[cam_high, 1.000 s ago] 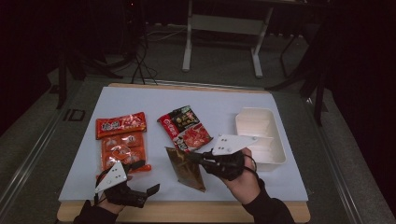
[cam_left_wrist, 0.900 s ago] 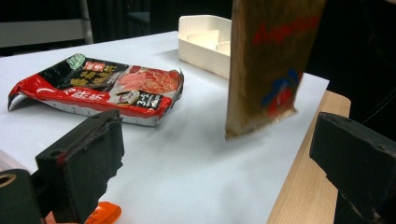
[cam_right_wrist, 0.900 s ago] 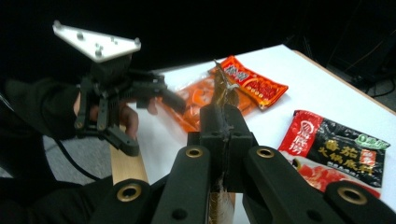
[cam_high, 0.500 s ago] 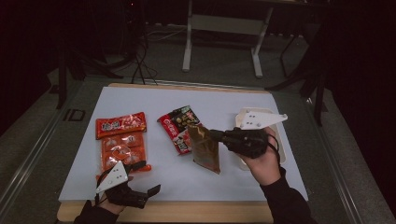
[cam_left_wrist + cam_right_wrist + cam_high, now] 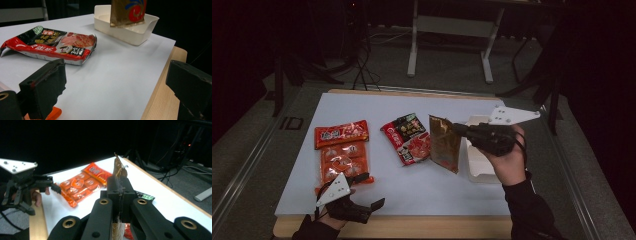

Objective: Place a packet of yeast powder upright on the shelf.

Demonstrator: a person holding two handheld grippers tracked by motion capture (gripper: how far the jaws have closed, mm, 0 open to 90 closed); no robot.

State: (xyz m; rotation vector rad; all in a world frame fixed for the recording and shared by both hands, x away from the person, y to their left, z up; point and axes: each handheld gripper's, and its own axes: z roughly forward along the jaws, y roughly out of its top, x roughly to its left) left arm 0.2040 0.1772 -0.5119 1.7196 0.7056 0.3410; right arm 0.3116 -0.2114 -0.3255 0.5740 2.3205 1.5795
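The right claw (image 5: 458, 131) was clamped on a gold packet (image 5: 445, 144), mid-frame beside the white tray (image 5: 477, 167). The left claw (image 5: 371, 200) sat wide open and empty at lower left.

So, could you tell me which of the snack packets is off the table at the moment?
The gold-brown packet: the right gripper jaws are shut on it beside the white tray. The red-black packet and the orange packets lie flat.

- dim room, black surroundings; the white table (image 5: 422, 185) is lit from above.
- soft shadows beside the packets.
- near jaws blurred in both gripper views.
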